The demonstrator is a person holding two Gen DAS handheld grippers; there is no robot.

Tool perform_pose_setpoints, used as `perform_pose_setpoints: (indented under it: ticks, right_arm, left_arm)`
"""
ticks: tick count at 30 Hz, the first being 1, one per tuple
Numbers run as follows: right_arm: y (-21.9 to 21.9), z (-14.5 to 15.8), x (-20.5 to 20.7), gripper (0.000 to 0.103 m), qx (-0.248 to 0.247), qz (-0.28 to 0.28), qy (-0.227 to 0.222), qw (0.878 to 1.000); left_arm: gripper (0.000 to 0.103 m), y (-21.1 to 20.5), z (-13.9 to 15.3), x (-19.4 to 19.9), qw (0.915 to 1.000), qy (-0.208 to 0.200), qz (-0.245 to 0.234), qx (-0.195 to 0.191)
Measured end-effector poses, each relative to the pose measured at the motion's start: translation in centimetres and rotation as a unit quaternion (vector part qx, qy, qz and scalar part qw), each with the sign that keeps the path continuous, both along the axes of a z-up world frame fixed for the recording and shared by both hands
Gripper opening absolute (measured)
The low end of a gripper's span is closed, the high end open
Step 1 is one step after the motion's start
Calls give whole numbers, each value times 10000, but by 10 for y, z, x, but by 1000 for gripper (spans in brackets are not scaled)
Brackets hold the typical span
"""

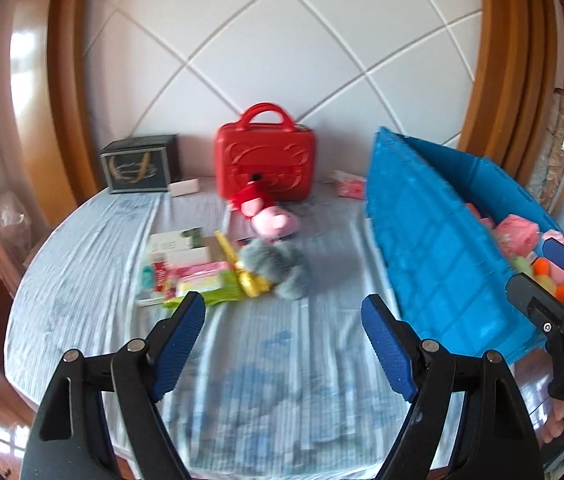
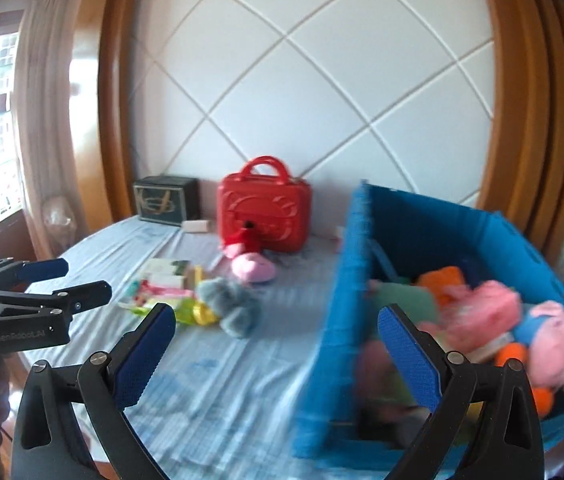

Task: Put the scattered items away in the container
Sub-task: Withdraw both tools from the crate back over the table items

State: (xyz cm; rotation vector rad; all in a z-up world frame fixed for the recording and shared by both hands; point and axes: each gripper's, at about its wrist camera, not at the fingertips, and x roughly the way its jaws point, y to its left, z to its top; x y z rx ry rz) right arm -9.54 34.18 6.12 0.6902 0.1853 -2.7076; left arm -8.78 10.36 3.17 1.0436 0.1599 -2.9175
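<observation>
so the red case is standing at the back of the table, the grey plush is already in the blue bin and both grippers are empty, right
Not quite: the grey plush is not in the blue bin. It lies on the table cloth beside the scattered packets, left of the bin, as the right wrist view shows. The red case does stand at the back, and the left gripper and right gripper are both empty.

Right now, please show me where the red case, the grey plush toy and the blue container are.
red case (image 1: pixel 264 166): left wrist view, middle of its front face.
grey plush toy (image 1: pixel 277 266): left wrist view, middle of its body.
blue container (image 2: pixel 336 292): right wrist view, its left wall.
</observation>
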Motion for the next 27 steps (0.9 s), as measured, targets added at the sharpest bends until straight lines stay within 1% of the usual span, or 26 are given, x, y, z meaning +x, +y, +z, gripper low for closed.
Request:
perform_pose_setpoints:
  ticks: [3,6,9,12,15,18,22,27]
  right_arm:
    - [-39,-9,3,103,-31,48,-91,9999]
    - [-75,-22,6,103,-69,56,-191,9998]
    - [-102,-35,10,103,-75,62,-378,9992]
    - [-125,-50,8,103,81,59,-625,9980]
    - [-137,-63,5,103,245,79,-785,9966]
    - [-141,-77,-7,103,322,69,-918,9952]
    - [-143,-95,-36,103,326,73,-1132,9930]
    - [-139,-115,-84,103,237,121,-1361,9903]
  left_arm:
    - [80,-36,-6,10,10000,-40,72,-54]
    - [80,-75,-18,17,9997,-143,210,-48]
    - [80,-103,-32,20,9993,-253,277,36]
    - [80,-119,-47,19,9990,-326,278,105]
    - [80,-130,-63,11,9984,-430,302,217]
    - [80,-138,-78,0,9972,-569,408,264]
    - [80,-146,-91,-22,9954,-727,579,229]
    - [80,-154,-108,-52,9926,-943,749,138]
